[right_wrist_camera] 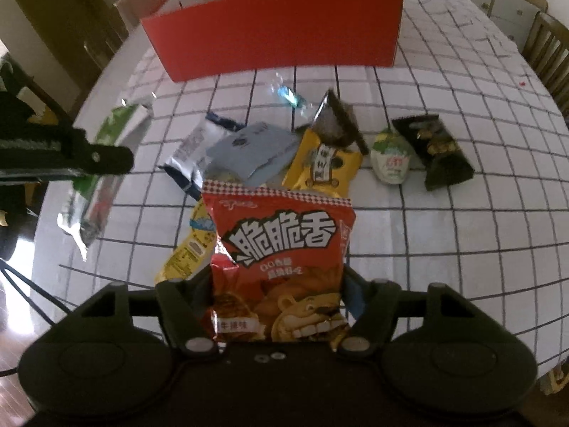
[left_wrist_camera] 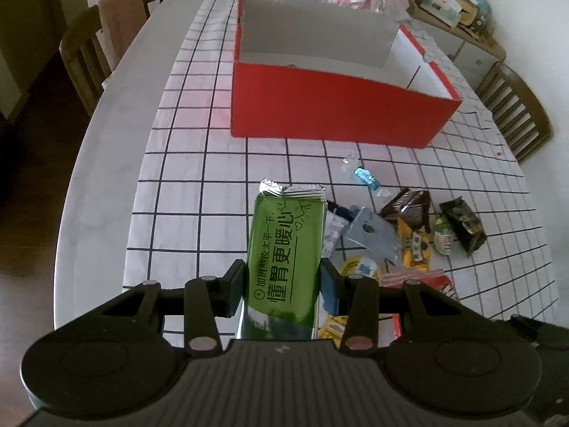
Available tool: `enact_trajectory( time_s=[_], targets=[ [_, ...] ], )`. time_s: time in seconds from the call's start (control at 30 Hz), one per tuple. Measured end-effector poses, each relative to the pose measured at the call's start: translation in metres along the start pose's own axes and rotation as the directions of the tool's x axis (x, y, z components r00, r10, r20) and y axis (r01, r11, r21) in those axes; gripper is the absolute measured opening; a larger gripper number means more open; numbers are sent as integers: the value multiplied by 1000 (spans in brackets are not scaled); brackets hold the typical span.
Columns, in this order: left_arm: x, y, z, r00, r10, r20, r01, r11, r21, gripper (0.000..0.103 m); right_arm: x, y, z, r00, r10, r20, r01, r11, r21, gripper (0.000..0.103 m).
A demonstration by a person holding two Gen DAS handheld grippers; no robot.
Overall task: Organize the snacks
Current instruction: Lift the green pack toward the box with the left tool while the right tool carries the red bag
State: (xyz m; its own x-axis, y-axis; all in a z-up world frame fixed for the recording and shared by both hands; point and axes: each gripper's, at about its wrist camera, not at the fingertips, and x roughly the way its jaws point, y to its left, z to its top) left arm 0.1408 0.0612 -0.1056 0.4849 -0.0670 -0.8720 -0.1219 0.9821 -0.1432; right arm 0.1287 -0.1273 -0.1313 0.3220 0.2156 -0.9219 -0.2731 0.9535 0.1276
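green packet [left_wrist_camera: 284, 259] base hidden, sideboard clutter [left_wrist_camera: 451, 0] indistinct

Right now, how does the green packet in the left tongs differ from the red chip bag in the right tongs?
The green packet is long, narrow and smooth with a silver crimped end; the red chip bag is wider, puffier and crinkled. The green packet carries dark lettering running lengthwise, while the red chip bag shows big white characters and a cartoon animal. Both are clamped: the packet in the left tongs, the bag in the right tongs, with the red box ahead.

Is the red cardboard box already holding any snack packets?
No, the left wrist view shows the red cardboard box with only bare white inner walls and no packets visible inside.
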Motion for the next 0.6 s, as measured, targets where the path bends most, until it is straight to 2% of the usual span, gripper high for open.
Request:
enact_trajectory(
  time_s=[0.3,0.6],
  targets=[
    [-28,-13,7,998,-8,62,7,1000,15,43,-39,-9,26,994,26,107,-26,1000,-7,70],
    [-53,-29,31,991,-10,133,5,999,39,43,-71,-16,73,976,37,216,-30,999,-37,70]
  ],
)
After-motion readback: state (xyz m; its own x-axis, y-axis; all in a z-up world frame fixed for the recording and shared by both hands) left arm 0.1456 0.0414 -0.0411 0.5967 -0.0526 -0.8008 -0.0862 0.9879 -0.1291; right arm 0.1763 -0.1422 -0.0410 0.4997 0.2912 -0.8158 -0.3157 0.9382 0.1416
